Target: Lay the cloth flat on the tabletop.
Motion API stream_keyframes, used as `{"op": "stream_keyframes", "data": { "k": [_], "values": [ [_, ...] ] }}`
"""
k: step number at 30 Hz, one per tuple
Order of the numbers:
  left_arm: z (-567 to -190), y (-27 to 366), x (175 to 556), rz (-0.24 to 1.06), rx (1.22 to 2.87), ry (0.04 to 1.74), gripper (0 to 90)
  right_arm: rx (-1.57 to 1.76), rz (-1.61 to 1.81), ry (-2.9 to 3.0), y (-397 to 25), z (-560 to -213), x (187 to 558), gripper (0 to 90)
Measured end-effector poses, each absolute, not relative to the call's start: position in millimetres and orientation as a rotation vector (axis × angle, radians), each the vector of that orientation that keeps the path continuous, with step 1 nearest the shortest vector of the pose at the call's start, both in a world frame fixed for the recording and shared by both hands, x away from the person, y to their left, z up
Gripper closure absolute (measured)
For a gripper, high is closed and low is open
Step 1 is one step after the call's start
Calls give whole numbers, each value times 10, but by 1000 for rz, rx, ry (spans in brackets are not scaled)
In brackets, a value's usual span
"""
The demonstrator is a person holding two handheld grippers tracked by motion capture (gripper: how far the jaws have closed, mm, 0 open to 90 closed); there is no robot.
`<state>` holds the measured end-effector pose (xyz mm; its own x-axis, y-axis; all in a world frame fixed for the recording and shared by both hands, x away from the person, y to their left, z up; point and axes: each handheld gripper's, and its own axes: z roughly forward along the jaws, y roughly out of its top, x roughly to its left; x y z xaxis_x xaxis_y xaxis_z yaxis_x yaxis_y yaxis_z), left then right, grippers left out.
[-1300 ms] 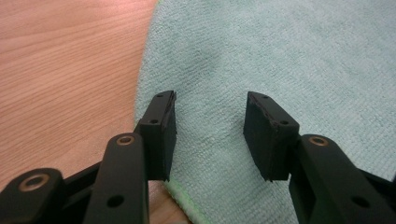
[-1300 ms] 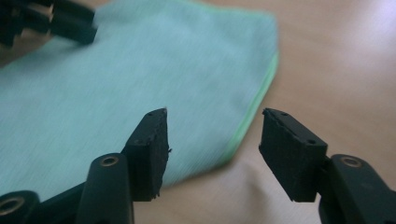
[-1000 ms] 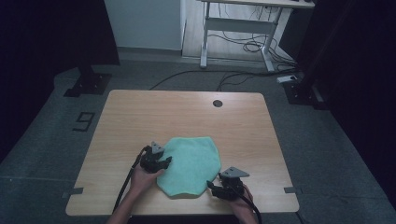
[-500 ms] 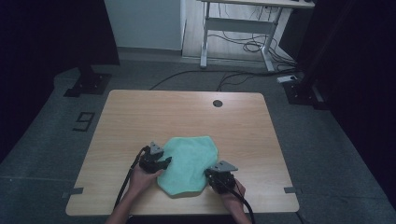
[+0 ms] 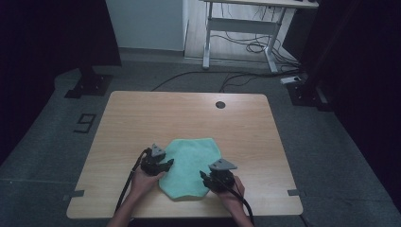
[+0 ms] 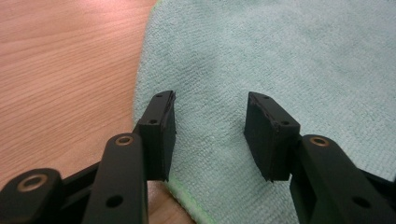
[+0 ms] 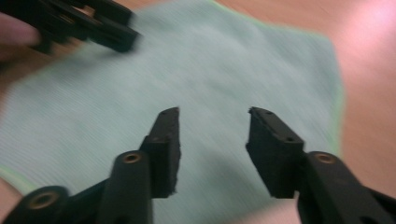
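Observation:
A light green cloth (image 5: 189, 165) lies flat near the front of the wooden table (image 5: 189, 118). My left gripper (image 5: 165, 165) sits at the cloth's left edge, open, jaws hovering over the fabric (image 6: 280, 70) with nothing between them (image 6: 210, 121). My right gripper (image 5: 204, 177) is at the cloth's front right edge, also open over the cloth (image 7: 233, 60), midpoint (image 7: 214, 135). In the right gripper view the left gripper (image 7: 88, 23) appears at the top left, across the cloth.
A dark round hole (image 5: 220, 104) marks the far part of the tabletop. Beyond the table stand a white desk frame (image 5: 241, 28) and floor cables (image 5: 246, 47). A dark stand base (image 5: 90, 82) sits at the left on the floor.
My right gripper has moved left, from beside the cloth onto its front right edge. The left gripper has stayed at the cloth's left edge.

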<state>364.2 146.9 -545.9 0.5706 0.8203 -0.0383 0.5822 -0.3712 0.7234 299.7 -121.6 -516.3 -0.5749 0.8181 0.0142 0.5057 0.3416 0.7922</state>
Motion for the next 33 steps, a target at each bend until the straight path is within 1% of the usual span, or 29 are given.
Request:
{"op": "stream_keyframes", "data": {
  "k": [3, 7, 12, 18, 22, 24, 26, 29, 33],
  "values": [
    [-5458, 1462, 3638, 435, 2095, 1118, 533, 1274, 1089, 2192, -1418, -5283, 2935, 448],
    [-5458, 1462, 3636, 435, 2094, 1120, 532, 1338, 1100, 2194, -1503, -5370, 2887, 406],
    [-5459, 1471, 3634, 431, 2095, 1116, 532, 1342, 1081, 2220, -1446, -5405, 2895, 415],
    [-5459, 1474, 3633, 430, 2097, 1112, 532, 1326, 1028, 2235, -1388, -5465, 2933, 494],
    [-5460, 1469, 3631, 435, 2097, 1111, 533, 1303, 1003, 2238, -1376, -5462, 2930, 511],
    [-5459, 1467, 3629, 437, 2099, 1111, 533, 1290, 1008, 2241, -1373, -5466, 2924, 575],
    [-5459, 1464, 3626, 440, 2100, 1112, 533, 1277, 1032, 2252, -1368, -5469, 2925, 677],
    [-5459, 1464, 3625, 441, 2101, 1112, 533, 1260, 1036, 2275, -1346, -5452, 2948, 795],
    [-5459, 1465, 3626, 440, 2099, 1112, 533, 1254, 1069, 2277, -1325, -5374, 2997, 823]
  ]
}}
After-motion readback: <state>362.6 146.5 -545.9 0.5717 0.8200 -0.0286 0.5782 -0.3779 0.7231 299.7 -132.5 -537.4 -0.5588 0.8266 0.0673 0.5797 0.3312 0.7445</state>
